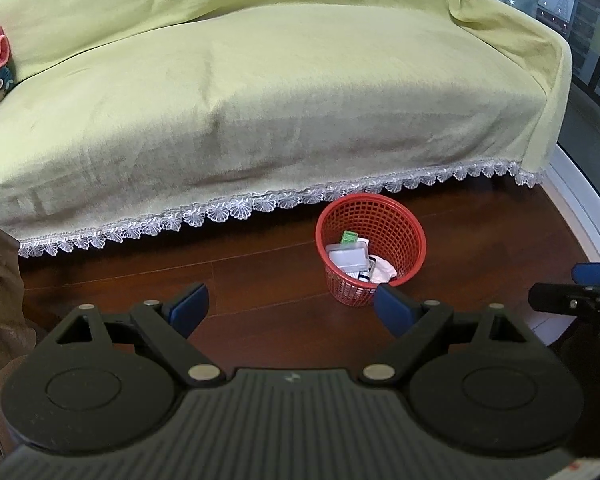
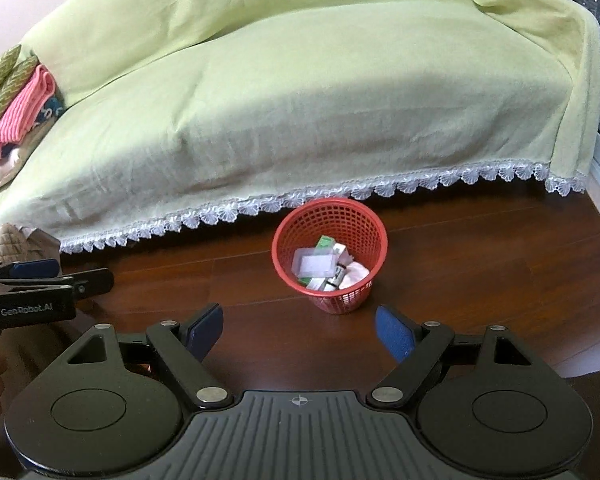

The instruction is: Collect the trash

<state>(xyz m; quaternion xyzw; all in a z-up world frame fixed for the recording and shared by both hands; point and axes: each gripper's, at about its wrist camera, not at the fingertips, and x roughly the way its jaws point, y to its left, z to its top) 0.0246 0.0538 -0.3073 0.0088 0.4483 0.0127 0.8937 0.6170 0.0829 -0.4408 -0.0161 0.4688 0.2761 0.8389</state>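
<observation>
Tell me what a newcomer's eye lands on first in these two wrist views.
First, the round red plastic mesh basket on the dark wooden floor, just before the sofa's front edge, holding small boxes and white paper. Behind it, the wide yellow-green cloth sofa cover with its white lace hem fills the upper frame. In front, the right gripper and left gripper stand open and empty.

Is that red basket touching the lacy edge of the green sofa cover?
Cannot tell. In both wrist views the red basket rim meets the lace trim, but depth is unclear.
</observation>
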